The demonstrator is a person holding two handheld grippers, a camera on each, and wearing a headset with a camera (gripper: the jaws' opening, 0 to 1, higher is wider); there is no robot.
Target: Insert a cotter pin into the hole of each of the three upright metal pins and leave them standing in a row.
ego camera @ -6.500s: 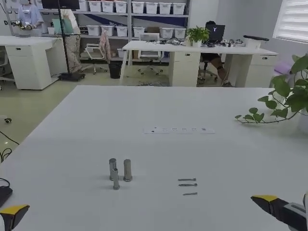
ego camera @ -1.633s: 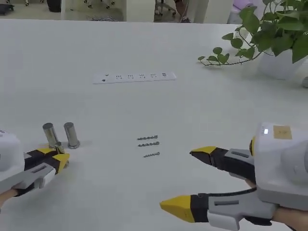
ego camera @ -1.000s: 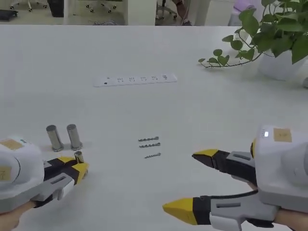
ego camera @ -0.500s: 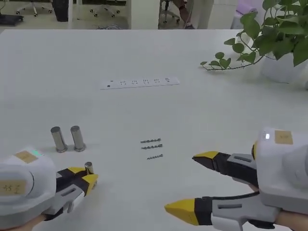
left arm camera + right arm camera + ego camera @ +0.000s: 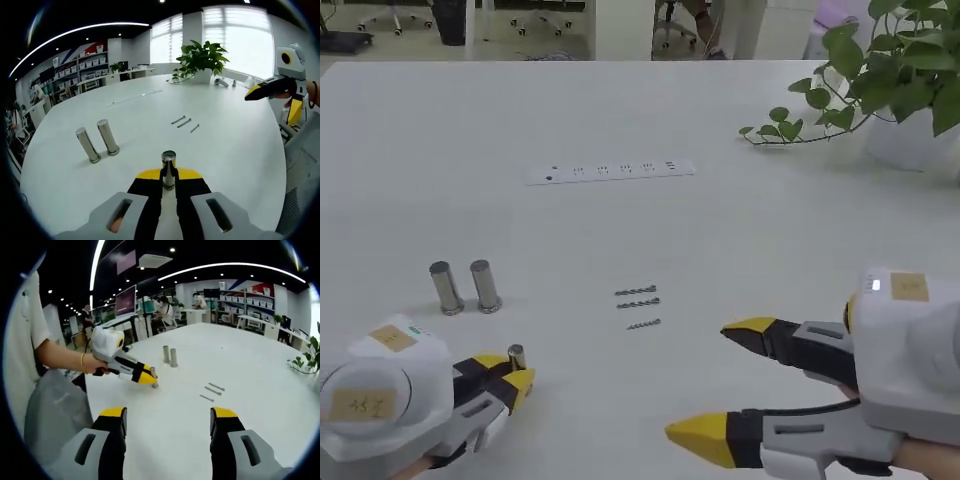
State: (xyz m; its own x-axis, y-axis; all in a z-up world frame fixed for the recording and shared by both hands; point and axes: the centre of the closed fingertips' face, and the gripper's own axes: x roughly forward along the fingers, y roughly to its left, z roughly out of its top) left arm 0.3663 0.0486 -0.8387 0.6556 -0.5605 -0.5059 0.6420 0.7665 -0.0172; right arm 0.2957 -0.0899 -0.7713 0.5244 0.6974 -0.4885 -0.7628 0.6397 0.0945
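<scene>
- Right gripper (image 5: 700, 380): nearest to me, low over the table (image 5: 770, 230). The jaws are spread wide and nothing is between them. I judge it is held clear and ready to fetch a cotter pin.
- Left gripper (image 5: 510, 378): the jaws are closed narrow on one pin (image 5: 516, 357), clamped low on the shaft. The top stands free above the yellow tips, as the left gripper view also shows (image 5: 168, 167). I judge the low grip leaves the upper end open for a cotter pin.
- Pin, held: upright, apart from the other two and nearer to me. I cannot tell whether its base touches the table.
- Cotter pins (image 5: 638, 302): three, lying flat and roughly parallel, close together between the grippers and a little beyond them. None is fitted yet.
- Two pins (image 5: 465, 287): standing upright just beside each other, beyond the left gripper. I cannot make out their holes.
- Strip (image 5: 610, 171): a white power strip lying flat, well beyond the parts.
- Plant (image 5: 890, 60): at the far right, well away from the work.
</scene>
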